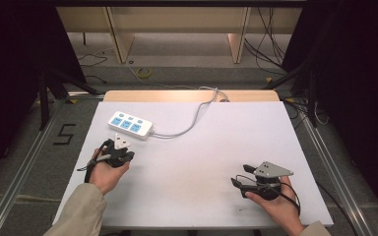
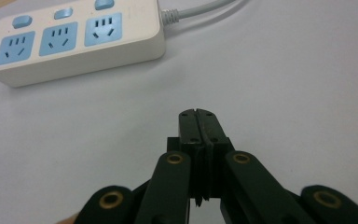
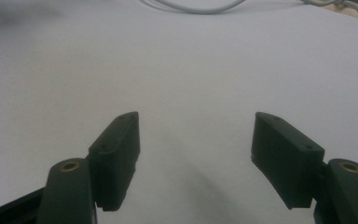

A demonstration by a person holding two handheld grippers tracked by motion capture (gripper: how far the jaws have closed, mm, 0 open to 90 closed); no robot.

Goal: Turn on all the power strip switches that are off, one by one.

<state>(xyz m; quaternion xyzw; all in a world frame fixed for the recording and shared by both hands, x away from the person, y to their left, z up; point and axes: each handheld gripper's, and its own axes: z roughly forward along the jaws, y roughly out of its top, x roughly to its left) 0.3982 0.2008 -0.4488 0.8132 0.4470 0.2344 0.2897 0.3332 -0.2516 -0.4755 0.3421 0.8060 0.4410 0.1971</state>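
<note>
white table (image 1: 192, 162); power strip (image 2: 74, 39) beyond left gripper (image 2: 199, 116)

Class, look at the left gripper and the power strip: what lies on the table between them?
Nothing: bare white table separates the left gripper from the power strip, seen in the left gripper view.

1 power strip (image 1: 130, 125) w/ 3 sockets, 1 cable (image 1: 197, 113), 2 claws: left claw (image 1: 119, 143), right claw (image 1: 241, 175).

A white tabletop (image 1: 192, 162) carries a cream power strip (image 1: 130, 125) with three blue sockets and blue switches, lying near the far left corner. Its grey cord (image 1: 197, 115) curves rightward and runs off the far edge. Beyond the tabletop, loose cables (image 1: 270, 44) lie on the floor beside pale wooden shelving (image 1: 177, 22).
</note>
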